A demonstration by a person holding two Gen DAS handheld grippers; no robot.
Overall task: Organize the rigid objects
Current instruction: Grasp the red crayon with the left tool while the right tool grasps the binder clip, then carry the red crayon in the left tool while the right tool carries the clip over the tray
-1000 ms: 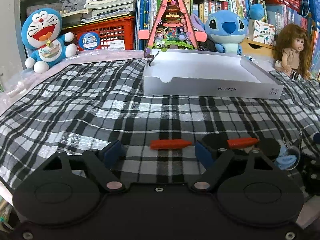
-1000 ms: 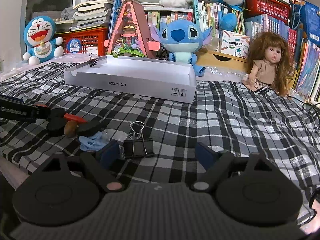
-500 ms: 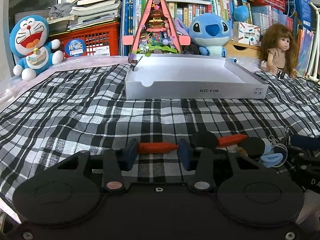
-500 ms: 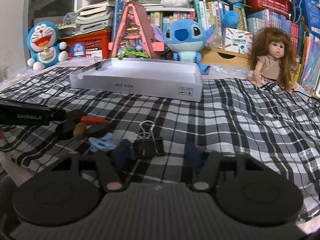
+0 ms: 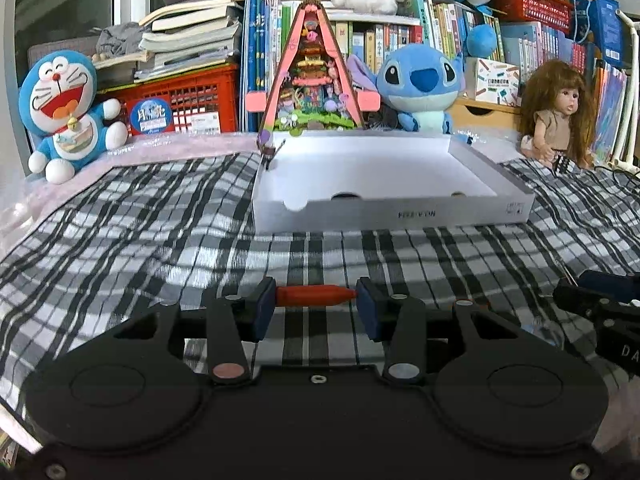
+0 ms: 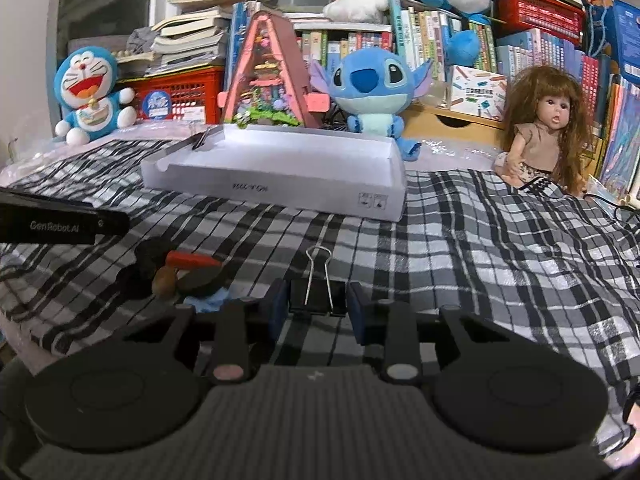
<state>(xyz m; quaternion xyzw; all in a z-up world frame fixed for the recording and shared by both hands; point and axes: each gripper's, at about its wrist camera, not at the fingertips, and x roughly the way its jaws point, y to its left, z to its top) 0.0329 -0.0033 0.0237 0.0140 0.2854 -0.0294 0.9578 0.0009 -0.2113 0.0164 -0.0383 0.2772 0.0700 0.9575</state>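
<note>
Open plaid cloth [image 5: 160, 240] stretches from both tongs to the white box's [image 5: 392, 212] near wall. The left tongs [image 5: 316, 306] pinch a red crayon [image 5: 314, 295] endwise; the right tongs [image 6: 316, 306], just closing, clamp a black binder clip [image 6: 318, 298] on the cloth.

Your backdrop, in the left wrist view: a blue cat plush [image 5: 66, 106] sits at ten o'clock before a red crate [image 5: 188, 106], a triangular toy house [image 5: 313, 80] stands at twelve, a blue alien plush [image 5: 420, 84] just right of it, and a long-haired doll [image 5: 560, 116] at two; the bookshelf [image 5: 400, 36] spines are probably unreadable.
</note>
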